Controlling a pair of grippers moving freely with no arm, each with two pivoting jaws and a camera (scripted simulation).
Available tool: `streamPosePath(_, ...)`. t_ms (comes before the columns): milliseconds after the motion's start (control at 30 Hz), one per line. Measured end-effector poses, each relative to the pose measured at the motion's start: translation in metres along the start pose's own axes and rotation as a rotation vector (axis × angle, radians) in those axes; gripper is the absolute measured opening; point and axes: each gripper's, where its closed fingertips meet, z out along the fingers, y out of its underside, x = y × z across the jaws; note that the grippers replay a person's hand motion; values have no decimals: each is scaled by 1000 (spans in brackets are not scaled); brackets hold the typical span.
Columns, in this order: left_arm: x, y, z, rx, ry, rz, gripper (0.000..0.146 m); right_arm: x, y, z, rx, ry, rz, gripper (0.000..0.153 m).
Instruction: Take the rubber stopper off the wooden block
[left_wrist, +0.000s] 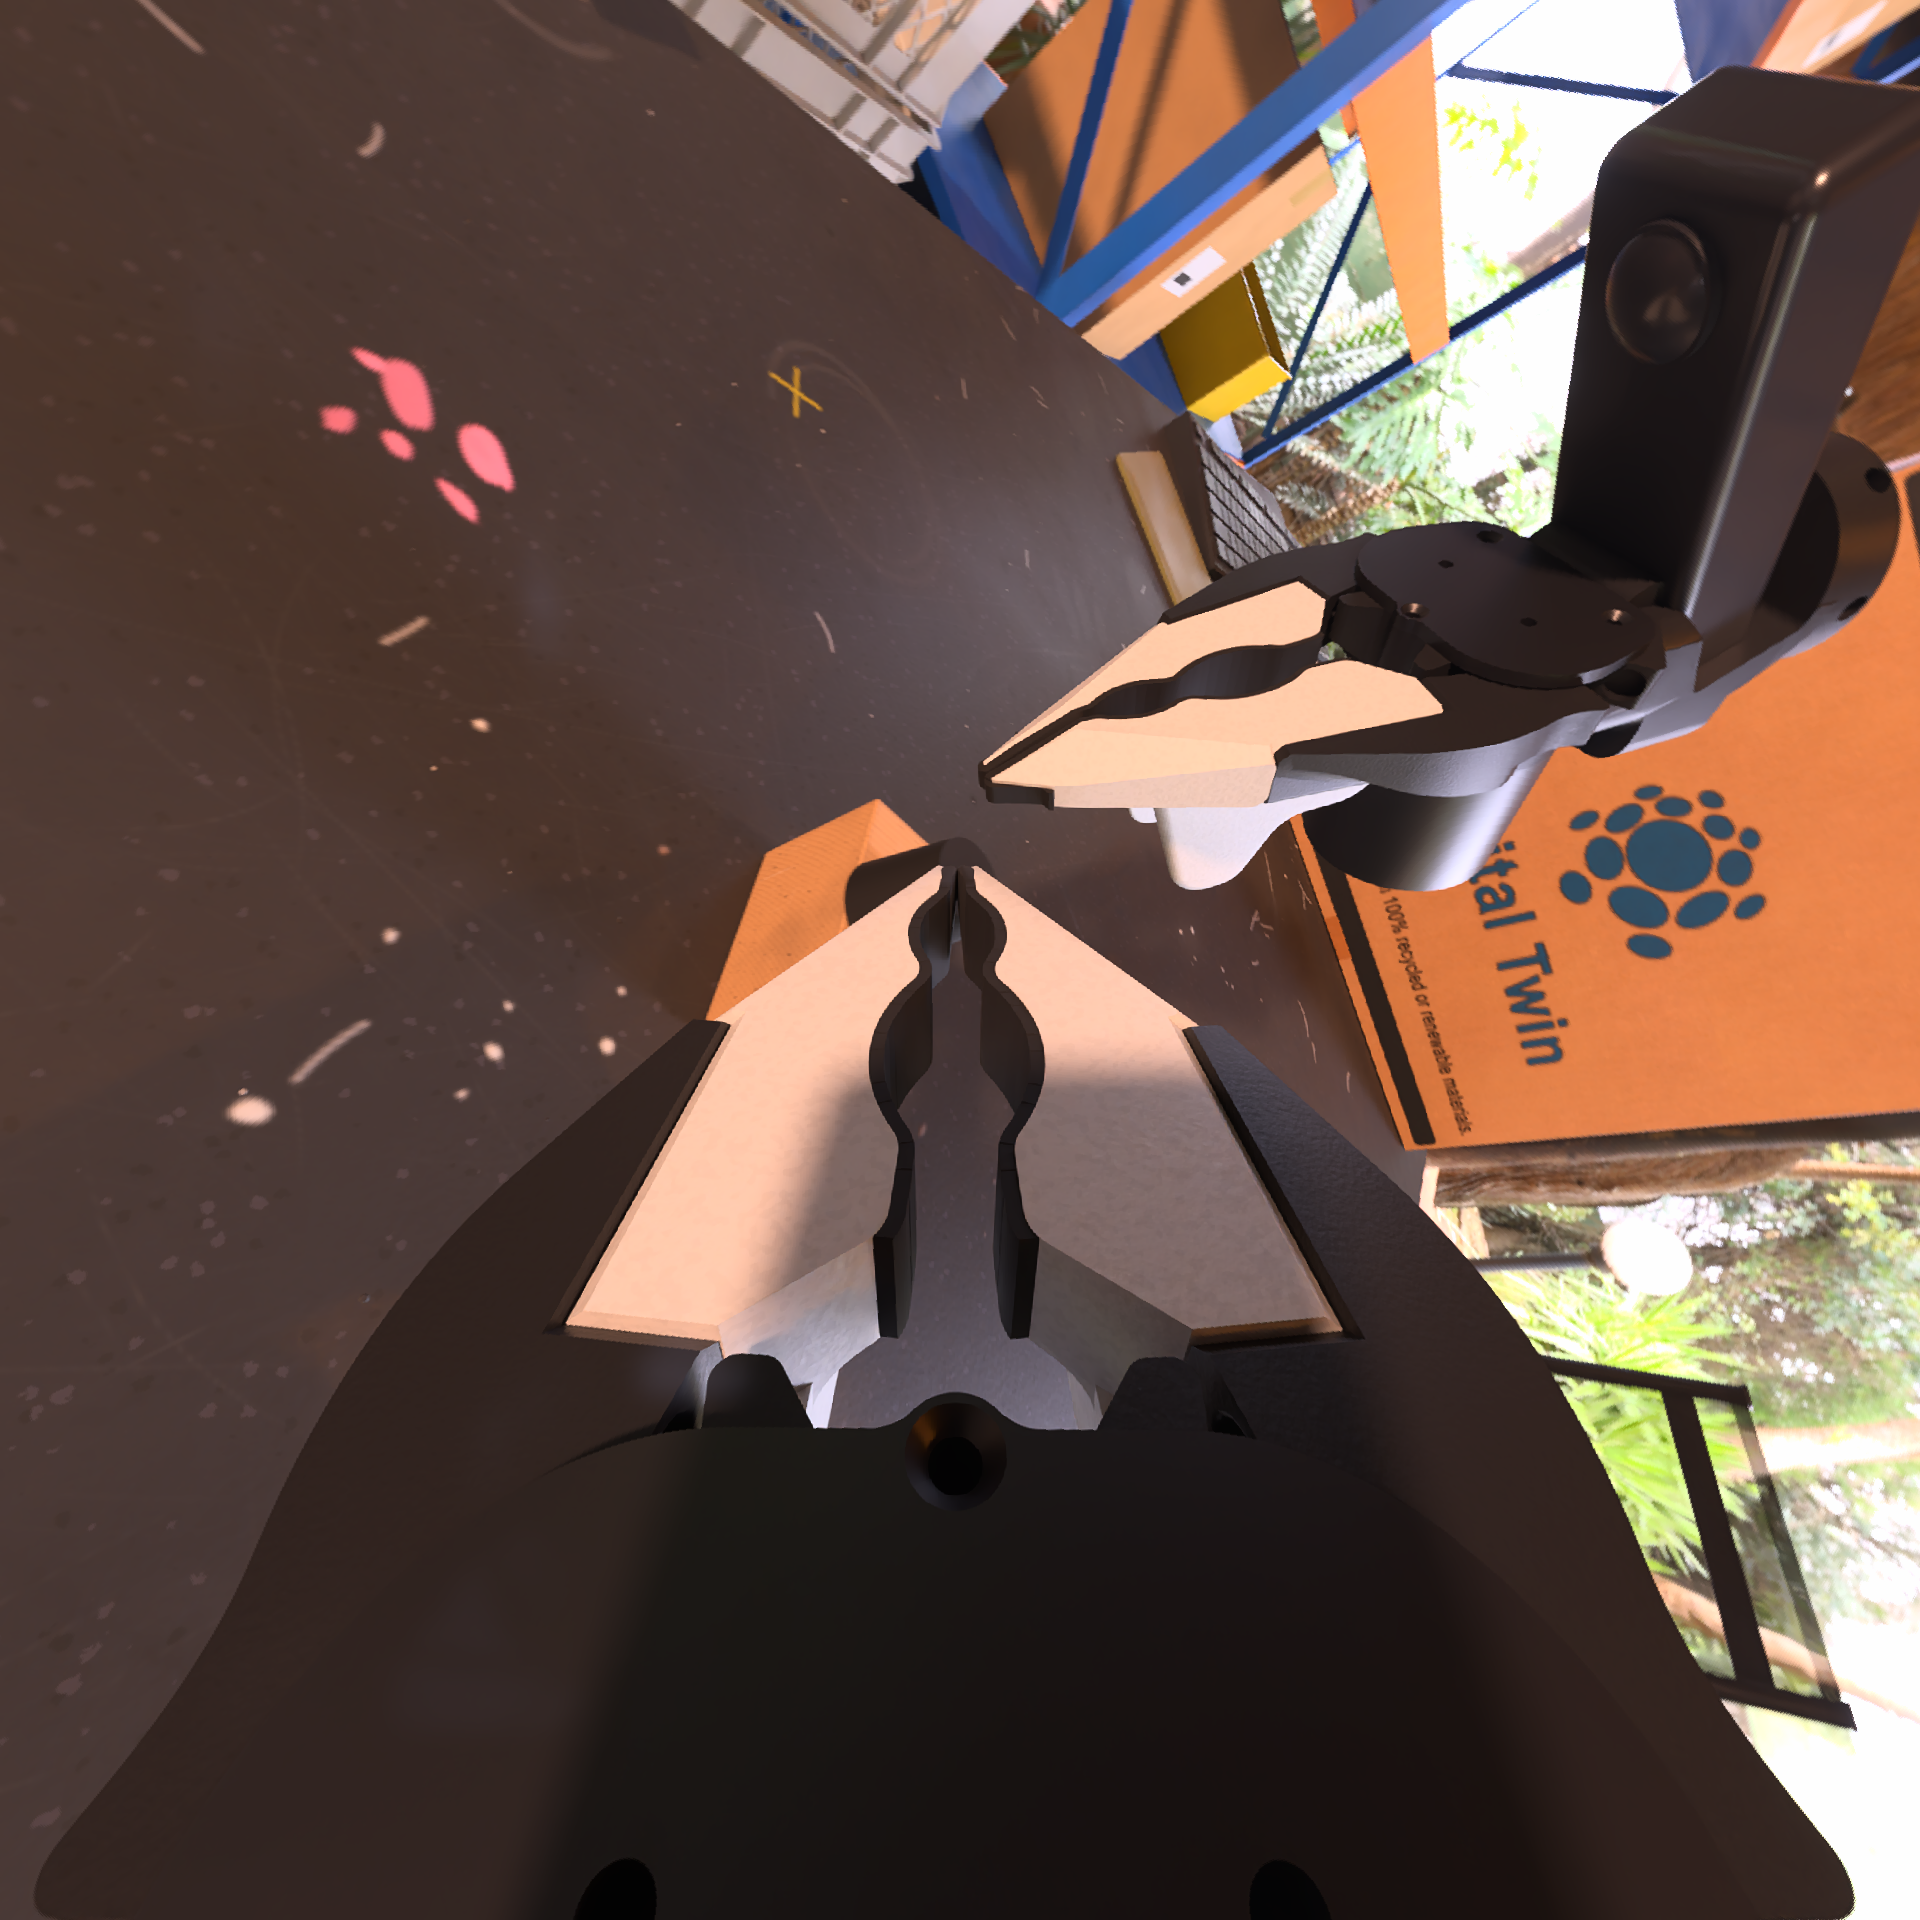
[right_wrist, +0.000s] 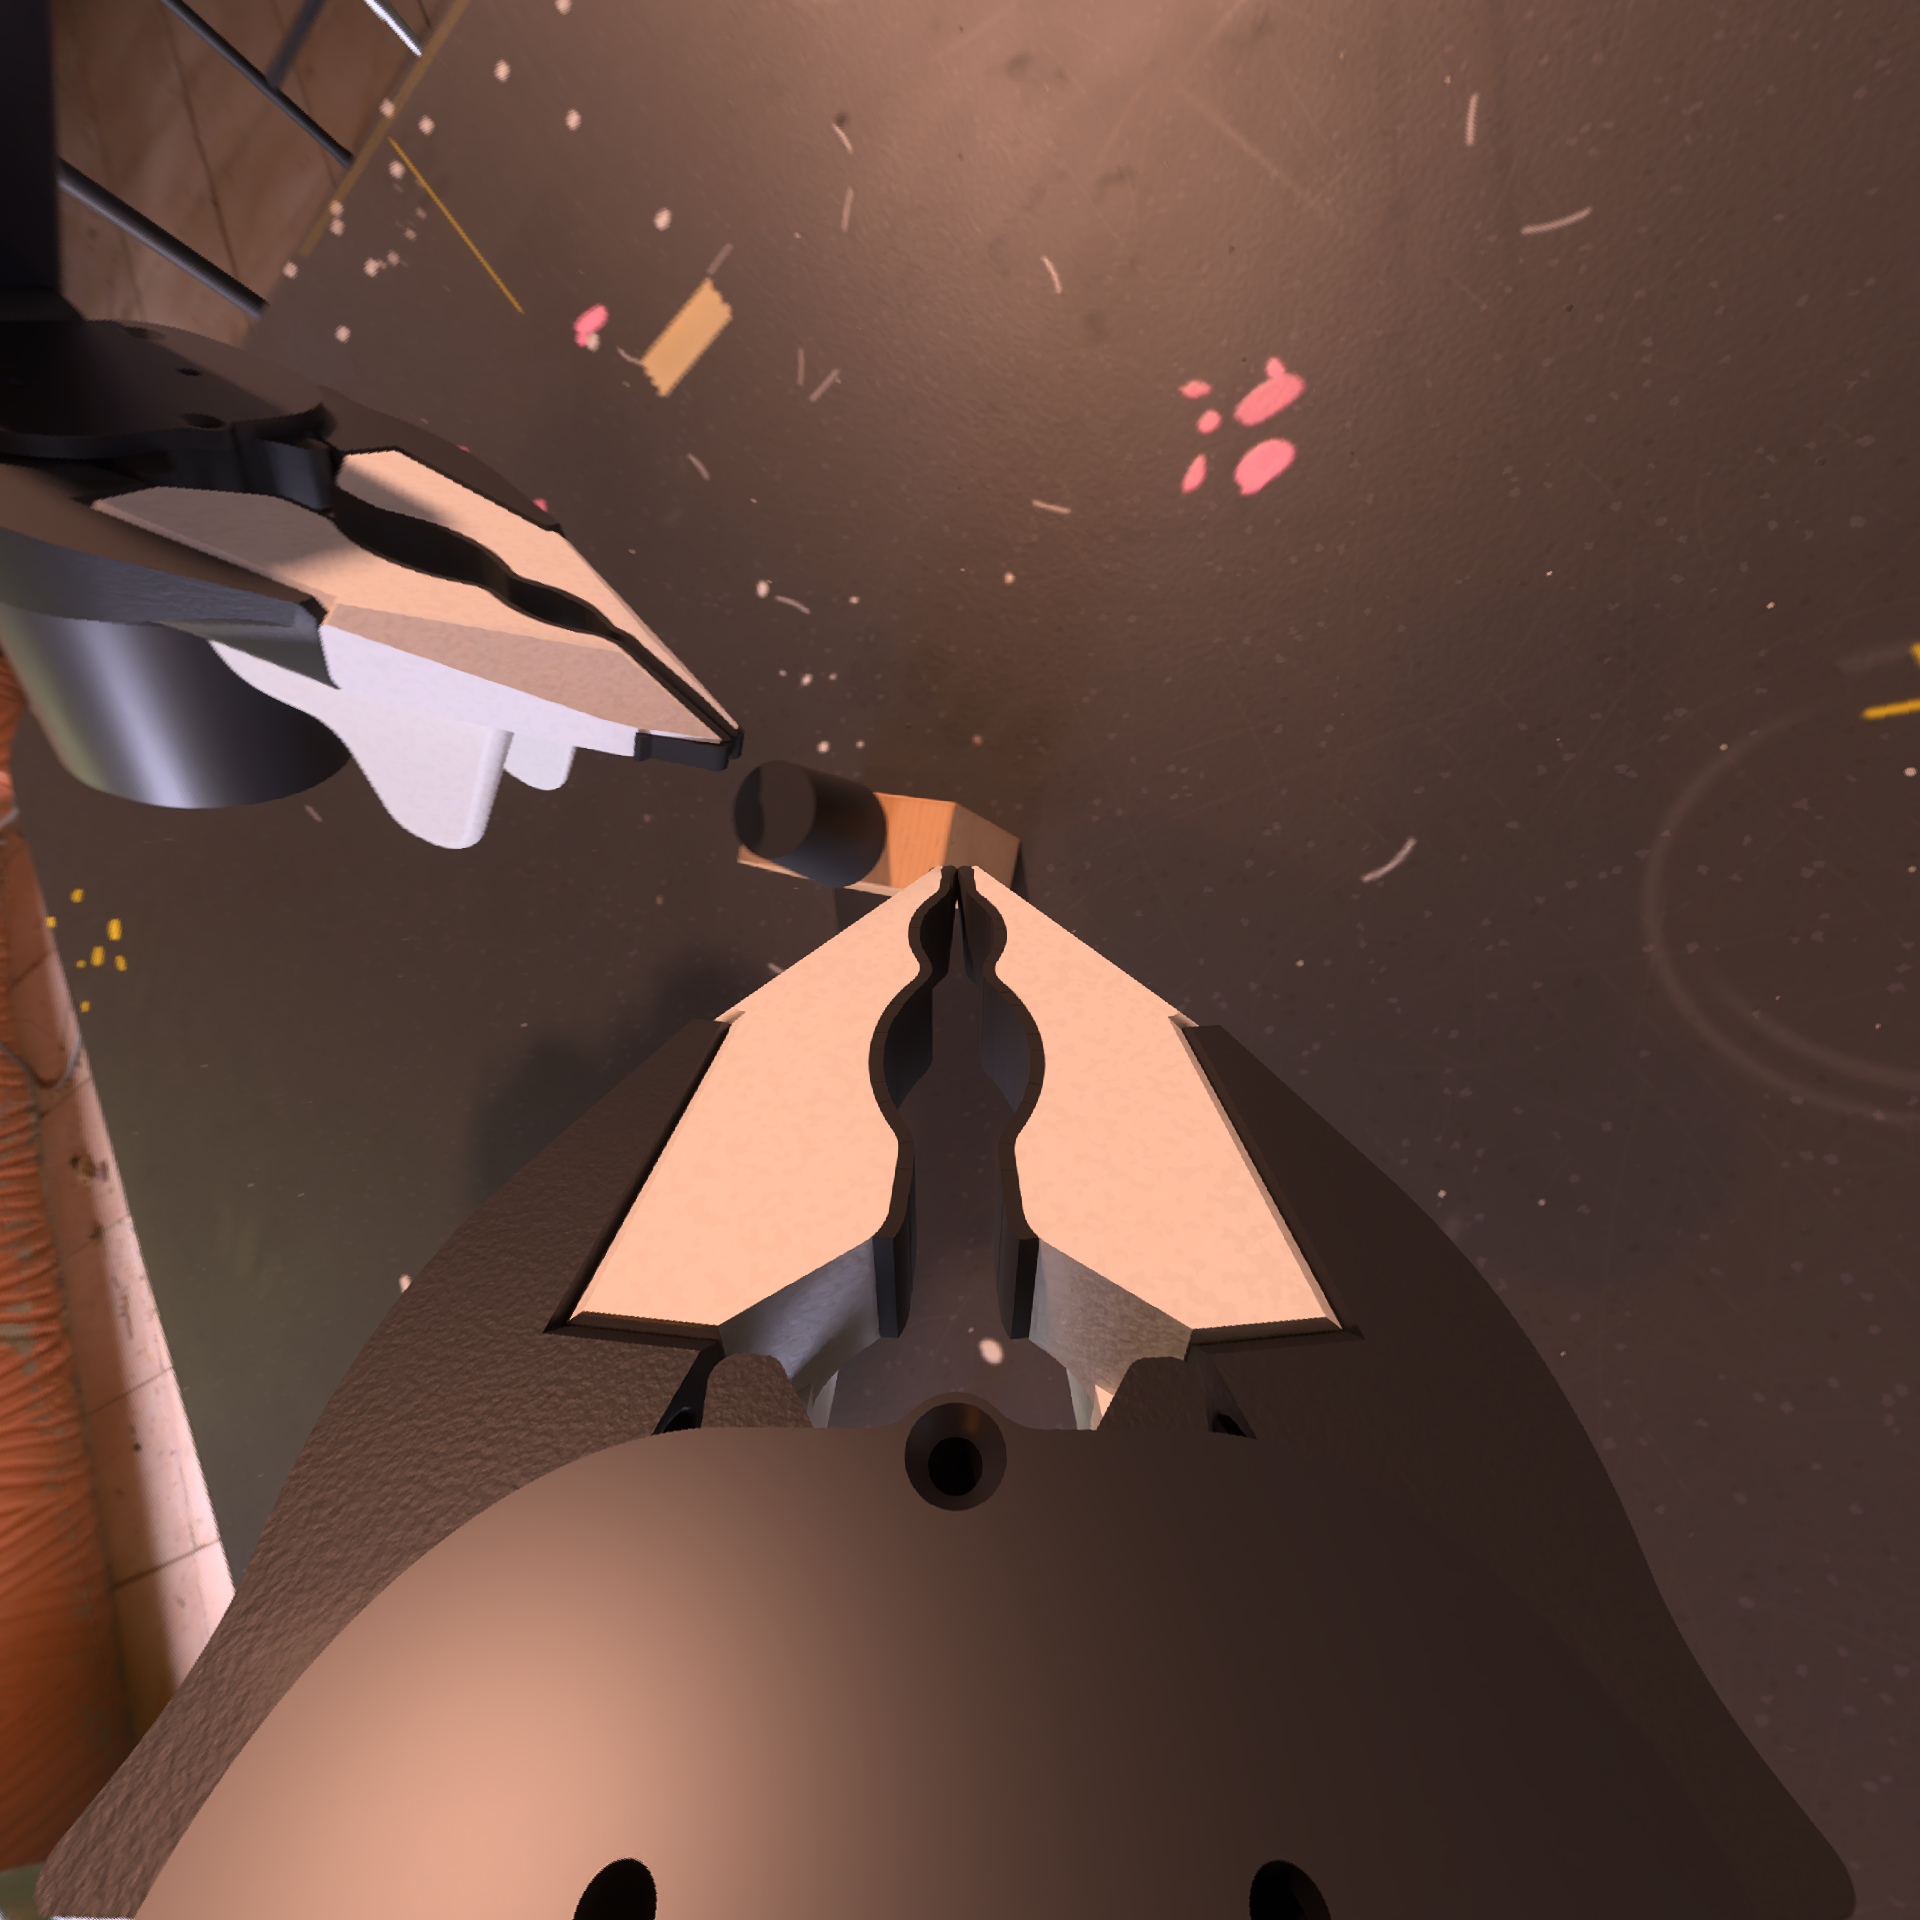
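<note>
The left claw (left_wrist: 956, 873), its peach-faced fingers pressed together on nothing, hovers just above the pale square-cut wooden block (left_wrist: 795, 909), which serves as landmark on the dark speckled desk (left_wrist: 416, 831). The right claw (right_wrist: 956, 878), likewise closed and empty, hangs just beside the block. The dark grey cylindrical rubber stopper (right_wrist: 810, 821) sits on the block, so the task appears to be at the approach step, nothing gripped. In the right wrist view its long axis seems to run sideways, flat end toward the left claw. Next, one claw likely must open and straddle the stopper. Beyond the block lie pink paint spots (left_wrist: 426, 426).
</note>
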Motion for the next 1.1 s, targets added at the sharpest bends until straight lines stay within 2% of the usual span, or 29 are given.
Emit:
streamPosePath(133, 20, 7, -4, -26, 38, 56, 0, -17, 6, -19, 52, -65, 23, 0)
streamPosePath(267, 50, 43, 9, -88, 49, 203, 0, -39, 31, -29, 93, -173, 40, 0)
streamPosePath(433, 52, 79, 35, -112, -26, 310, 0, -43, 66, -28, 119, -116, 32, 0)
streamPosePath(600, 56, 79, 35, -78, 27, 317, 0, -48, 76, -44, 202, -103, -10, 0)
streamPosePath(700, 60, 73, 29, -124, 57, 361, 11, -54, 76, -51, 257, -74, -78, 0)
streamPosePath(800, 48, 48, 16, -95, -33, 507, 27, -55, 83, -58, 330, -32, -84, 0)
streamPosePath(900, 15, 19, 4, -103, -279, 685, 36, -55, 97, -67, 386, -7, -49, 0)
streamPosePath(967, -1, 10, 4, -149, -384, 782, 38, -54, 107, -73, 403, 9, -30, 0)
streamPosePath(1100, -11, 11, 17, -219, -434, 854, 37, -49, 121, -87, 398, 58, -25, 0)
